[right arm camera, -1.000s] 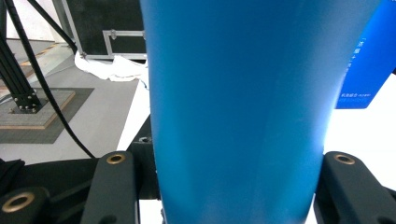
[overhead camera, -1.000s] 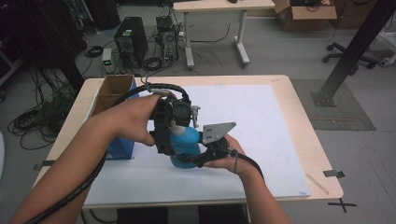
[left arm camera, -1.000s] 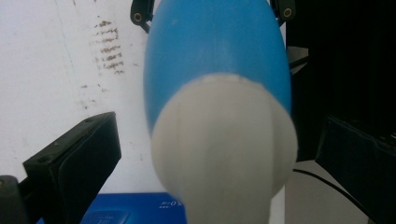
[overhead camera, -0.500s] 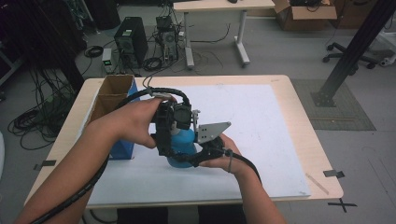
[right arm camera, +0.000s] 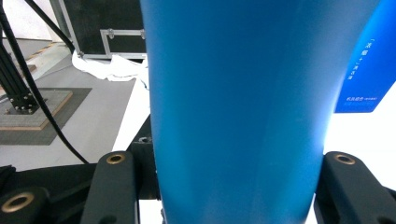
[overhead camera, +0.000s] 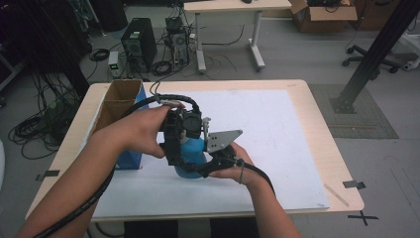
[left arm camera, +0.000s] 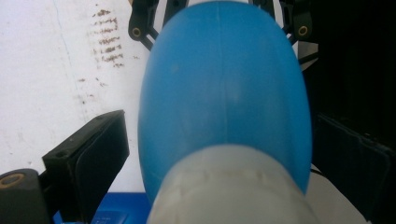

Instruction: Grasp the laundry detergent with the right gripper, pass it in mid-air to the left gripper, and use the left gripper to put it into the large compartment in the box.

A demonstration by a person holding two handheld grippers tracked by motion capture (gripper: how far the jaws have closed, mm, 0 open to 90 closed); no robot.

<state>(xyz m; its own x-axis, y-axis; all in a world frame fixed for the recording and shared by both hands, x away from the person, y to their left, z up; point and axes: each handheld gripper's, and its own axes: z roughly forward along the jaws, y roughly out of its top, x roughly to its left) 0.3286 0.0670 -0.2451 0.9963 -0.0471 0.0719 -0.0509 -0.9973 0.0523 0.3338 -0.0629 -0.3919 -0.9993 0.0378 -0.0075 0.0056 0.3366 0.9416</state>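
Observation:
A blue bottle [overhead camera: 192,148] stands on the white sheet at the middle of the table. My right gripper [overhead camera: 190,171] comes in from the right, low down, and is shut on the bottle's body [right arm camera: 233,102], which sits between its jaws [right arm camera: 233,186]. My left gripper [overhead camera: 182,133] reaches down over the bottle's top. In the left gripper view the blue body [left arm camera: 224,93] and pale cap [left arm camera: 233,186] lie between the jaws of that gripper [left arm camera: 226,144]. They have just been closing, and a narrow gap still shows beside the left pad [left arm camera: 100,149].
An open blue cardboard box [overhead camera: 119,101] stands at the table's left edge, close to my left forearm. The white sheet [overhead camera: 277,129] covers most of the wooden table [overhead camera: 322,124]. Computers, cables and a desk stand on the floor beyond.
Both hands and the bottle stay at almost the same spot; the right hand has drifted slightly to the left.

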